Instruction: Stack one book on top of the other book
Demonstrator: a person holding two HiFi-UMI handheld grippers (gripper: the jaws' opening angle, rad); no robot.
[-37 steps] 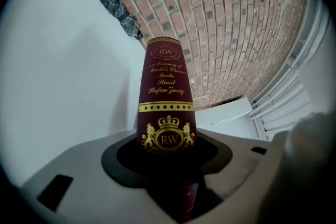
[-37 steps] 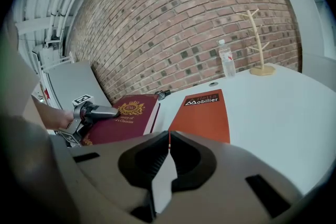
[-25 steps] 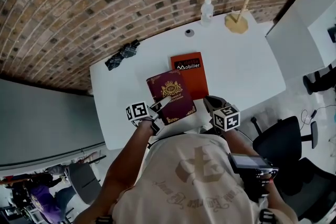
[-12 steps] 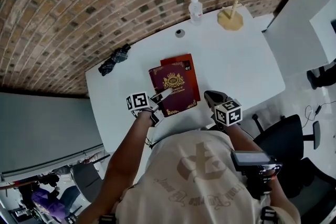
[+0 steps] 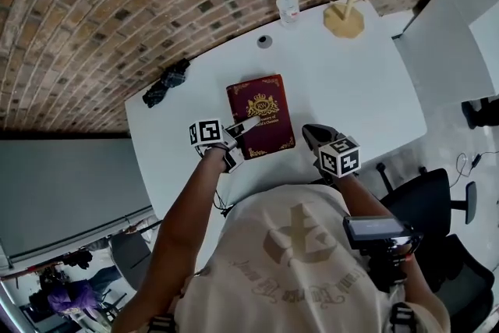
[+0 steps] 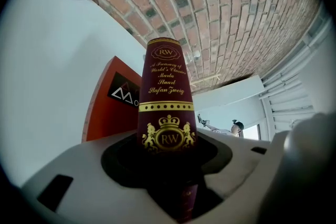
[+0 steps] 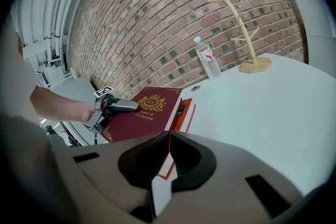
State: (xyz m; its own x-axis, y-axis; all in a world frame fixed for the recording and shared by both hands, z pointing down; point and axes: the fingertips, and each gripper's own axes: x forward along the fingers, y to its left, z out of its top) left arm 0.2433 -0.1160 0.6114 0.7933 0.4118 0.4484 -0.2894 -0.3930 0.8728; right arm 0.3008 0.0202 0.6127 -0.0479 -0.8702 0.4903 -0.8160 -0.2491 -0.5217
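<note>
Left gripper (image 5: 243,126) is clamped on the maroon book (image 5: 263,121), which sits on the orange book (image 7: 185,107) on the desk (image 5: 351,82). Right gripper (image 5: 312,138) is closed, empty, just beside them. Bottle (image 5: 288,5) at the back, contents unclear.

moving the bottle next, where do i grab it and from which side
Grip the bottle around its straight round middle, coming in level from the near side. It stands upright at the far edge of the table with the brick wall behind it.

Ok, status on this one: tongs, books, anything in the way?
Left tongs shut on maroon book. Right tongs shut, empty. Maroon book over orange book, nearly covering it. Bottle and wooden stand far back, no obstruction.
</note>
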